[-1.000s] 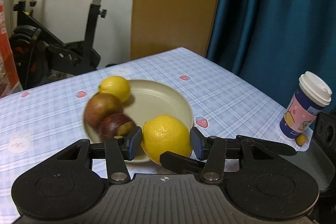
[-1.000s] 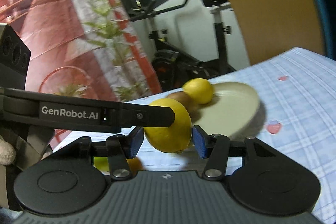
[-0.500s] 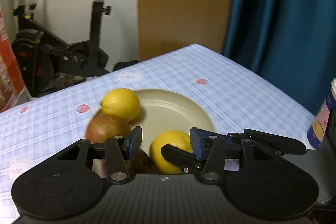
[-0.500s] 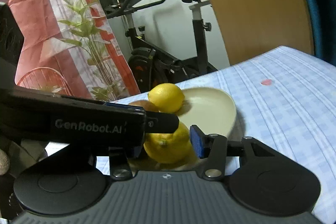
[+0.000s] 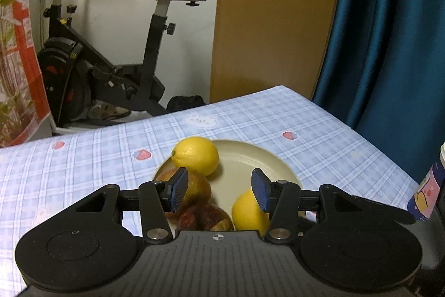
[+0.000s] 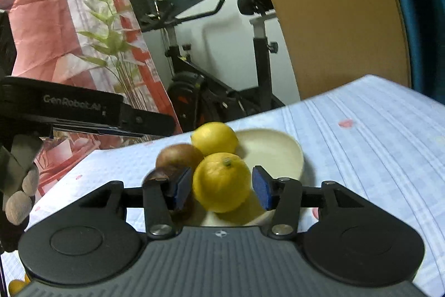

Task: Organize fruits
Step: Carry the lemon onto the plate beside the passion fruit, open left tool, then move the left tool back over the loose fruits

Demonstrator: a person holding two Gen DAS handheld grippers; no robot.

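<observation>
I judge the placing step to be about finished: four fruits sit on the cream plate [image 5: 281,171] ahead of both claws. My left claw [image 5: 218,189] stands wide with nothing between its blue pads [image 5: 178,187], raised above the plate's near edge. My right claw [image 6: 221,187] is also spread wide; the near lemon [image 6: 221,182] lies between its pads with a visible gap on each side, so I read it as let go and resting on the plate, not gripped.

Beyond that lemon, toward the far rim, is a second lemon [image 6: 214,138], and off to the left of the right claw are two brownish-red fruits [image 6: 179,159], the nearer one partly hidden behind the left pad. A small orange-yellow thing [image 6: 15,286] shows at the lower left edge of the right view; I cannot tell what it is.

Next I would draw the right claw straight back without nudging the lemon, then look for any fruit off the plate.

The lemons are oval, pebbled and matte yellow. The brown fruits look smoother, mottled. The plate is shallow, glossy, with a raised rim. The tabletop [image 5: 319,127] wears a soft blue checked cloth printed with strawberries.
</observation>
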